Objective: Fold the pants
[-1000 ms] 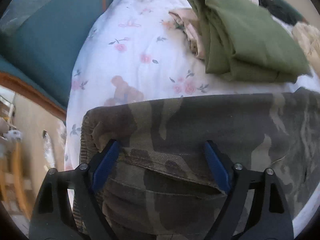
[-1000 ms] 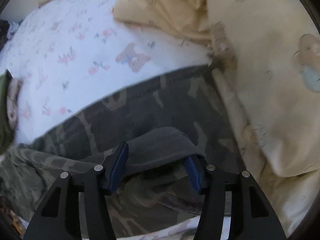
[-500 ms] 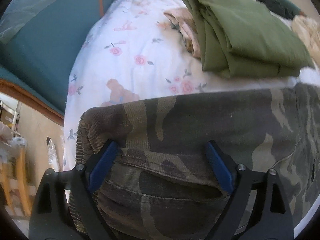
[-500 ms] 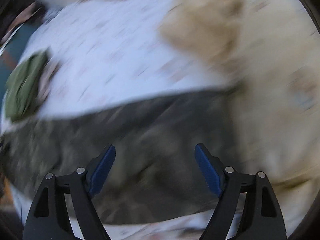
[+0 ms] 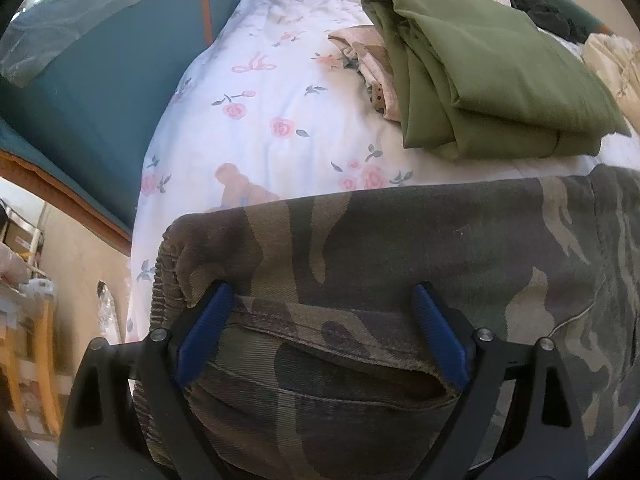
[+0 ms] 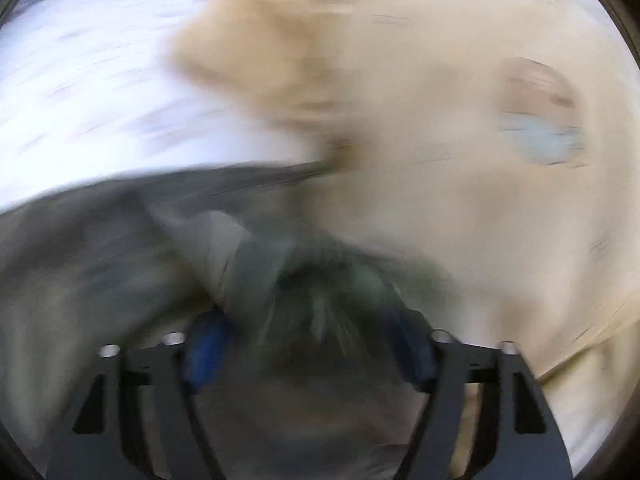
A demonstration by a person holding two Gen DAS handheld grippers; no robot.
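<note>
camo pants (image 5: 400, 248), left gripper (image 5: 322, 334) angled down

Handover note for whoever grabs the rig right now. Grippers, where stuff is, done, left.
Left gripper: jaws wide, straddling the waistband end of the camo pants, pads not pressing.
Right gripper: view blurred; jaws have just been closing, camo cloth between them, grip unclear.
Pants lie across the floral sheet, laid over themselves at the waistband end.
Folded green garment sits beyond them, over a beige printed one.
Left: finish folding.
</note>
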